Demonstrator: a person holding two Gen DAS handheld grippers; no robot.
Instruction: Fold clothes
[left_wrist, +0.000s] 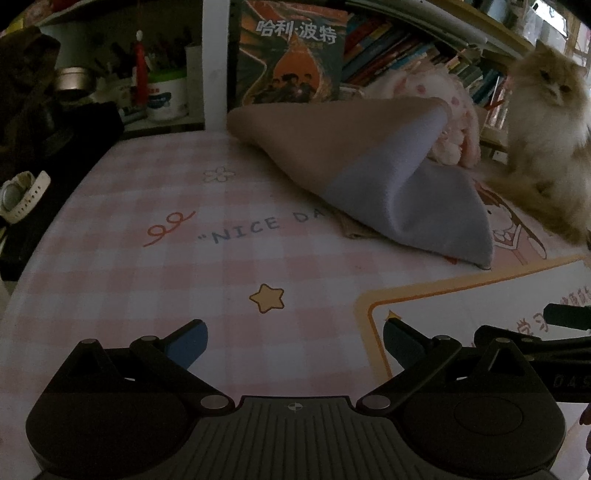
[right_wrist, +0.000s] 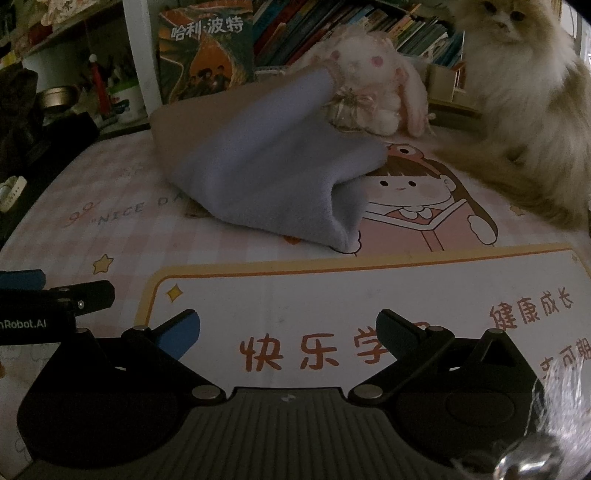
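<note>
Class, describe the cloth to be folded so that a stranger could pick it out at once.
Start from the pink checked desk mat. Near its far edge, before the bookshelf, lies a loosely bunched cloth. Unlike the fluffy plush rabbit and cat beside it, it is smooth, tan and pale lavender.

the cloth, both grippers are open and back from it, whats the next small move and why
Probably bring the right gripper forward to the near lavender corner of the cloth. Both it and the left gripper are open, empty and short of the cloth, which lies loosely bunched with its far edge propped up near the plush bunny. That near corner is the closest free edge; a cat sits close on the right.
</note>
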